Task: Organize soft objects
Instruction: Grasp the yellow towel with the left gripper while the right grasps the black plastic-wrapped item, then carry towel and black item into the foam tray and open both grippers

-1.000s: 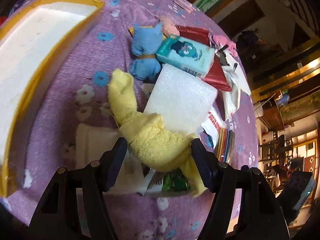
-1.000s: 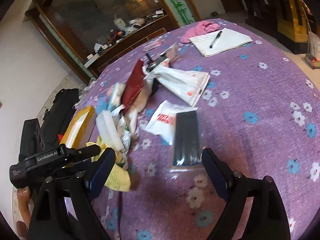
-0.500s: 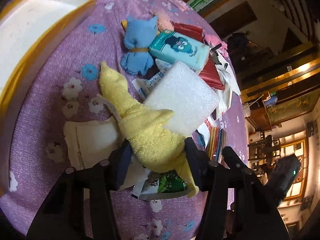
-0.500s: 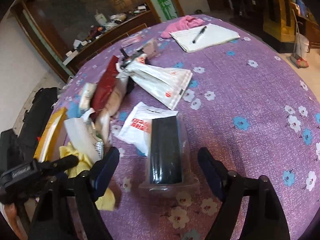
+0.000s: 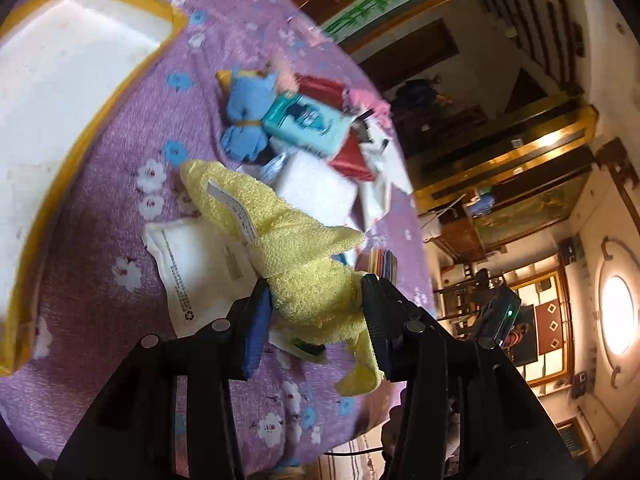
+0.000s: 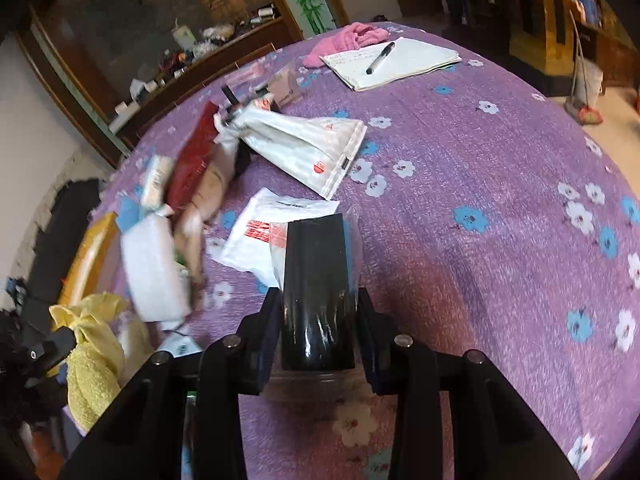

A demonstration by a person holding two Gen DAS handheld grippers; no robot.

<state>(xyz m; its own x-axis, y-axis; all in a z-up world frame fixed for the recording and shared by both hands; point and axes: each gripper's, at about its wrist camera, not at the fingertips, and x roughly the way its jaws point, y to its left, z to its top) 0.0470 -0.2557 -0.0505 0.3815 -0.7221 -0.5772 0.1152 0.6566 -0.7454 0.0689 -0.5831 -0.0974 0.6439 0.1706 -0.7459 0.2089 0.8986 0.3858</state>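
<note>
A yellow towel (image 5: 280, 232) sits between the fingers of my left gripper (image 5: 316, 292). The jaws are closing and the pads press into its bunched end. Its long tail stretches over a white printed pouch (image 5: 192, 264) on the purple flowered cloth. The same towel (image 6: 92, 356) shows at the left edge of the right wrist view. My right gripper (image 6: 318, 300) is closing on a black packet in a clear plastic sleeve (image 6: 316, 264), with both pads against its sides, low over the table.
A white foam tray with a yellow rim (image 5: 176, 24) lies at the left. Beyond the towel are a blue plush toy (image 5: 248, 112), a teal tissue pack (image 5: 308, 124) and a white foam block (image 5: 316, 192). Farther off lie a white bag (image 6: 304, 144), a notebook with a pen (image 6: 400, 60) and a pink cloth (image 6: 348, 38).
Both grippers went from wide open to closed: the left on the yellow towel, which has shifted with it, the right on the black packet after coming up over it.
</note>
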